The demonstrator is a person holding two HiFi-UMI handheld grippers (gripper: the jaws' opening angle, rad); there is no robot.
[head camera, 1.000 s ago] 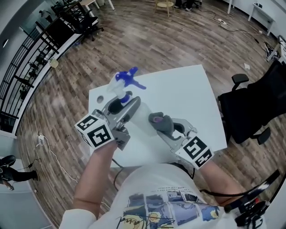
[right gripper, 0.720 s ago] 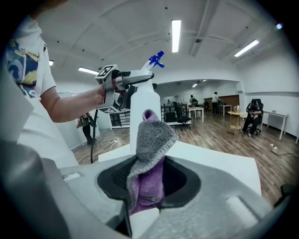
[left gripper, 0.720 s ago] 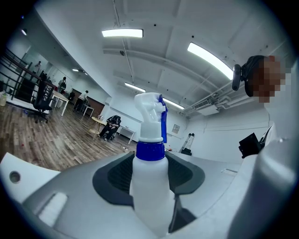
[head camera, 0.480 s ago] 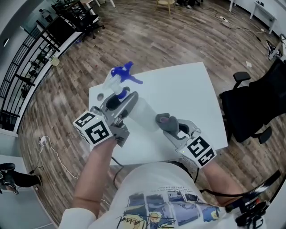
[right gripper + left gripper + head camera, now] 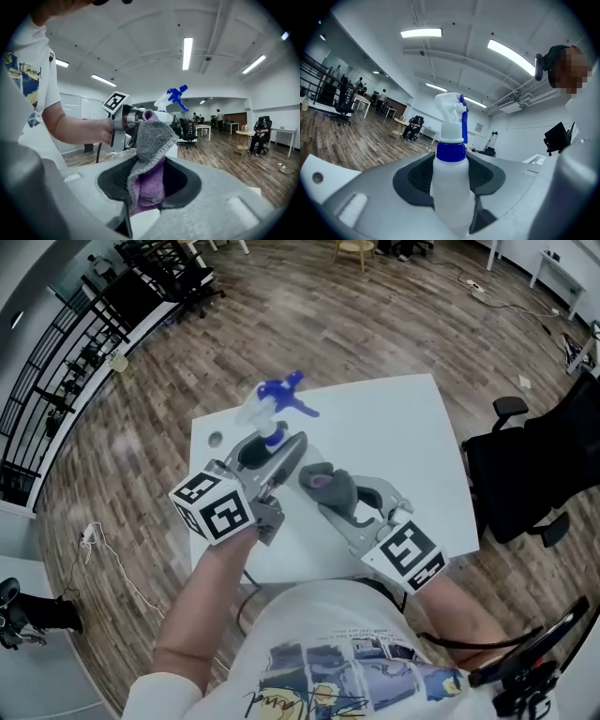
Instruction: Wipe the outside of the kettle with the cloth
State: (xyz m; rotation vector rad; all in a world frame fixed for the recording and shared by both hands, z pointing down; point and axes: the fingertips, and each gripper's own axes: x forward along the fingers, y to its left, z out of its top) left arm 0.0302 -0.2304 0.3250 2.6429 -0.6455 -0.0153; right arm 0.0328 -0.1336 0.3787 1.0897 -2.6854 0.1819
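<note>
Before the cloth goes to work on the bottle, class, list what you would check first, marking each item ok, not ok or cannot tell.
1. Spray bottle held by left gripper: ok, jaws closed on its body.
2. Cloth held in right gripper: ok, pinched between the jaws.
3. Trigger head seated on bottle: ok.
4. Cloth touching bottle: cannot tell; they are close.
5. Kettle present: not ok, none in any view.

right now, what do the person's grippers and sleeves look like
The left gripper and right gripper are grey plastic with dark ribbed pads, each carrying a white cube with black square markers. The person wears a white short-sleeved T-shirt with a printed picture.
</note>
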